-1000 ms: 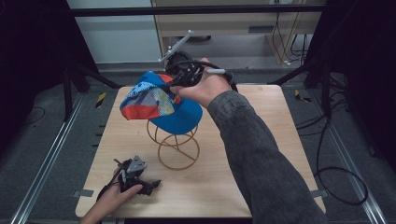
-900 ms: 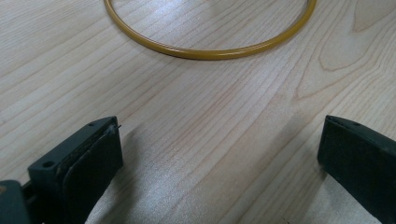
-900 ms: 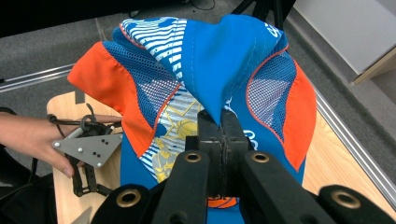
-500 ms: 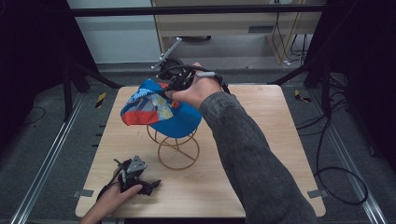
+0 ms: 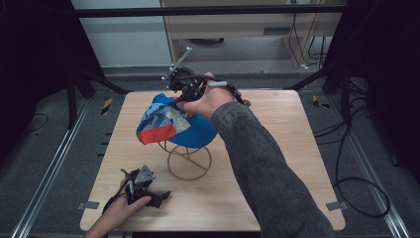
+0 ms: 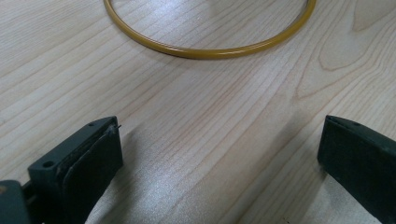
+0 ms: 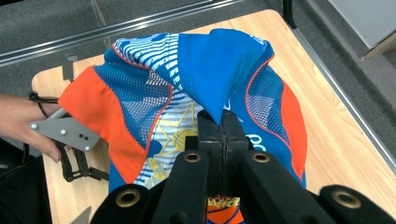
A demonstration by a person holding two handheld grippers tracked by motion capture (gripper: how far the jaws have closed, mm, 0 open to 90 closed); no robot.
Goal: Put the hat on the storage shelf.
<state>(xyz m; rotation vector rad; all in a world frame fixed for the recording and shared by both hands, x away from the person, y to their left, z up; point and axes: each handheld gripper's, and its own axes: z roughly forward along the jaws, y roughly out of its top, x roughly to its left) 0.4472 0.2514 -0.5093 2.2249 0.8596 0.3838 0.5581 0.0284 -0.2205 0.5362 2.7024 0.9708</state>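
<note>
The right tongs [image 7: 223, 122] pinch a fold of the cap [image 5: 178, 124] above the wire stand [image 5: 188, 158]; this thin grip may slip. The left tongs [image 6: 219, 154] rest wide open and empty on the table [image 5: 277, 163].

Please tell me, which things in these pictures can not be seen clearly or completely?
- Top of the gold wire stand, high view: covered by the blue and orange cap.
- Jaws of the right gripper, high view: hidden behind the hand.
- Stand's base ring, left gripper view: cut off by the top edge.
- Cap's print, right gripper view: partly blocked by the jaws.
</note>
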